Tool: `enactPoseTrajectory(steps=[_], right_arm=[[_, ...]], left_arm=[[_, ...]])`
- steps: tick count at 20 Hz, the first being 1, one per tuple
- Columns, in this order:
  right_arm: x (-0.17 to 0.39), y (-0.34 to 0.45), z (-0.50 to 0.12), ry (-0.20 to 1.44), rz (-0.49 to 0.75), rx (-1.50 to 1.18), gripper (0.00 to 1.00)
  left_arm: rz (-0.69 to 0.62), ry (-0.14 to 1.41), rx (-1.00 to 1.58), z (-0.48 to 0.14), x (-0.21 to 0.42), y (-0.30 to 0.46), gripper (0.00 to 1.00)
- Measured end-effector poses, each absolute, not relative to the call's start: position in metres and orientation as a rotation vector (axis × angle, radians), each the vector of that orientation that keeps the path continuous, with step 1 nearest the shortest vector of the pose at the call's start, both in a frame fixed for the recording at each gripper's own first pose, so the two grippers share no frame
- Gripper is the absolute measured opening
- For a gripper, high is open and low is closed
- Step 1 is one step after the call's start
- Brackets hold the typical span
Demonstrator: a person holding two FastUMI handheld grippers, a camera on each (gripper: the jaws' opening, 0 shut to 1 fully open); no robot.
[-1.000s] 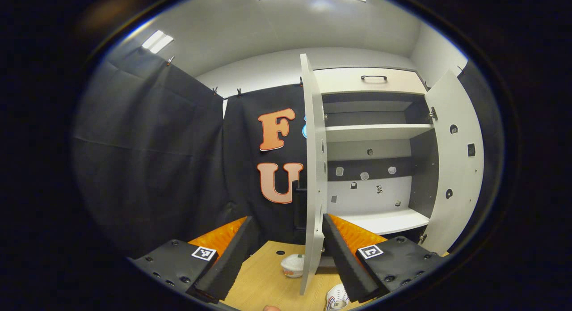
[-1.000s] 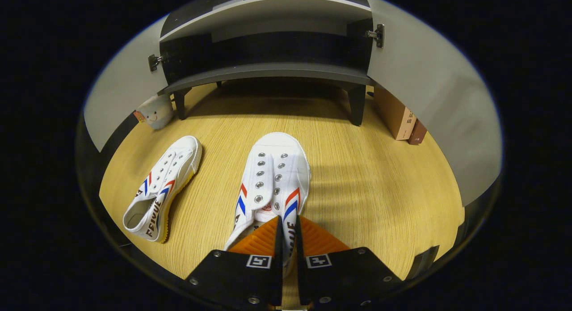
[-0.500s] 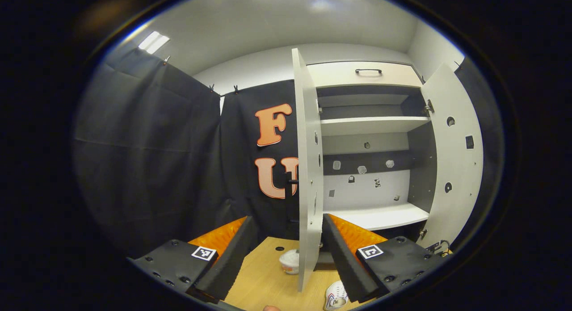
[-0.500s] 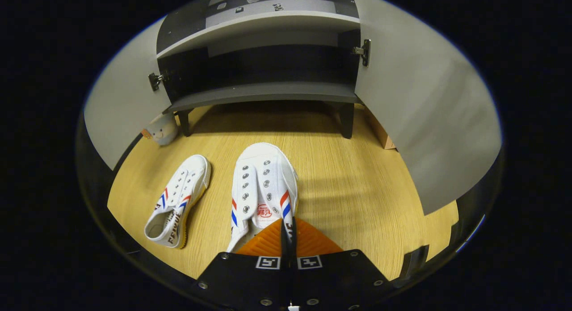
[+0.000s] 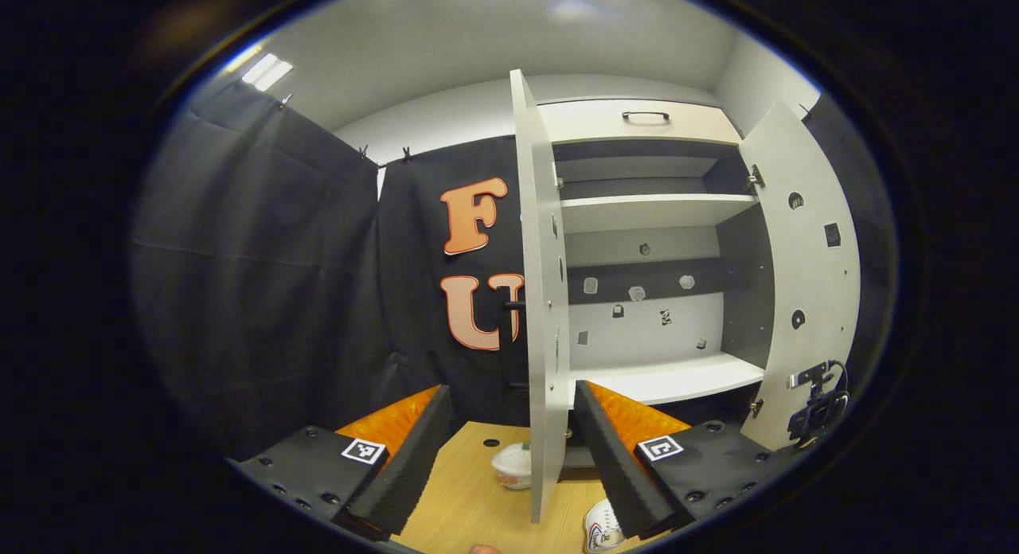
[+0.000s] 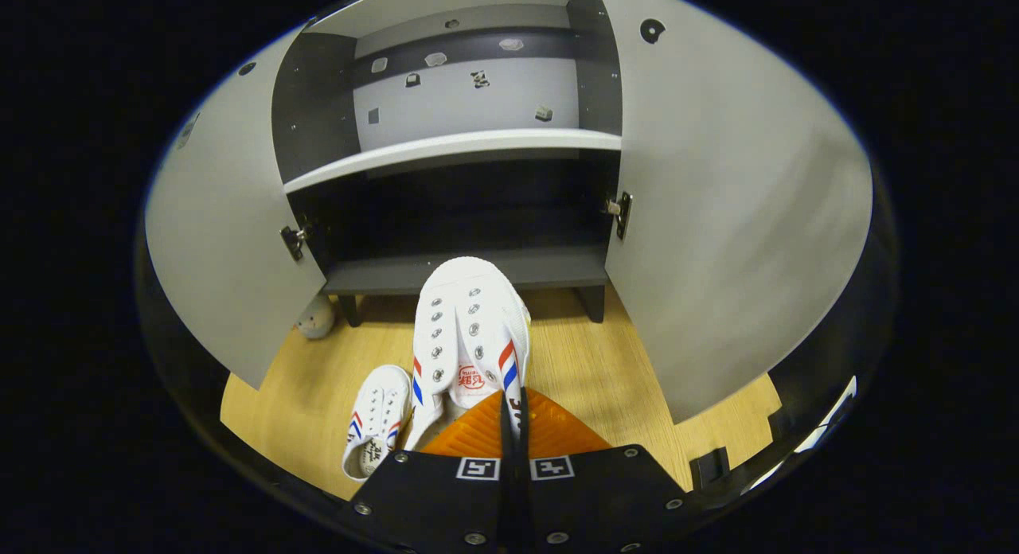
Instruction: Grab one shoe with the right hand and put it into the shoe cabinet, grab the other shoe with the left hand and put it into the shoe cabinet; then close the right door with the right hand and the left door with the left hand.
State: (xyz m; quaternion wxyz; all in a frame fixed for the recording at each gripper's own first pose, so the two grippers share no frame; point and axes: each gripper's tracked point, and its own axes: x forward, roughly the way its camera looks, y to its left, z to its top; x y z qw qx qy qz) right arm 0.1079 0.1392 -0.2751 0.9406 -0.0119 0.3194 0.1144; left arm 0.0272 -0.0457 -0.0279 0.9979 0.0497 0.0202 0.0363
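The right gripper (image 6: 513, 411) is pinching the side wall of a white shoe (image 6: 470, 331), toe pointing at twelve o'clock toward the cabinet (image 6: 470, 271)'s bottom shelf. The canvas looks light and soft, so that thin edge is probably flexing. The left gripper (image 5: 513, 435) is hanging open, level, facing the left door (image 5: 541, 299); the other shoe (image 6: 374, 419) is lying at eight o'clock.

Red logo on held shoe (image 6: 470, 331) tongue, illegible, no other txt
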Motion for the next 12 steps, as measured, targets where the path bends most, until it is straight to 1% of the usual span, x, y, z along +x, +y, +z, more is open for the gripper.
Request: enactPoseTrajectory(steps=[6, 9, 12], right_arm=[[0.140, 0.166, -0.179, 0.504, 0.232, 0.013, 0.00], [0.169, 0.178, -0.138, 0.451, 0.220, 0.025, 0.00], [0.199, 0.183, -0.102, 0.390, 0.182, 0.008, 0.00]], left_arm=[[0.008, 0.023, 0.079, -0.025, 0.029, -0.041, 0.99], [-0.007, 0.013, 0.071, -0.025, 0.029, -0.040, 0.99], [-0.002, 0.006, 0.072, -0.026, 0.030, -0.036, 0.99]])
